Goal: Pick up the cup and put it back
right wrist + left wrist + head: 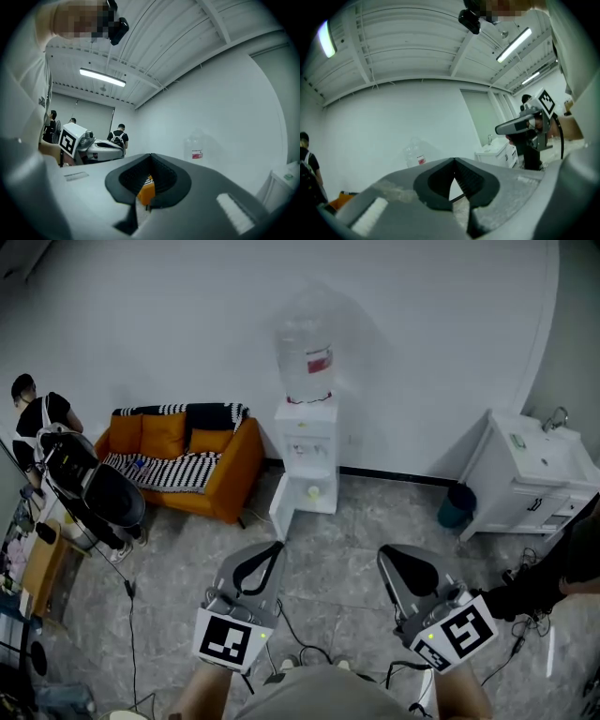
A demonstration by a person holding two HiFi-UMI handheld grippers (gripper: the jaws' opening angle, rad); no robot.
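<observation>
Jaws of my left gripper [453, 160] and right gripper [150, 156] pinched tip to tip, empty, ribbed black pads [469, 179] in smooth grey shells [529, 197], boxy white dispenser [306, 460] ahead.

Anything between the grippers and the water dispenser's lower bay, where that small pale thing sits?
Nothing visible: only bare floor lies between the left gripper, the right gripper and the water dispenser. Its lower door stands open. Whether the pale thing is the cup is too small to tell.
</observation>
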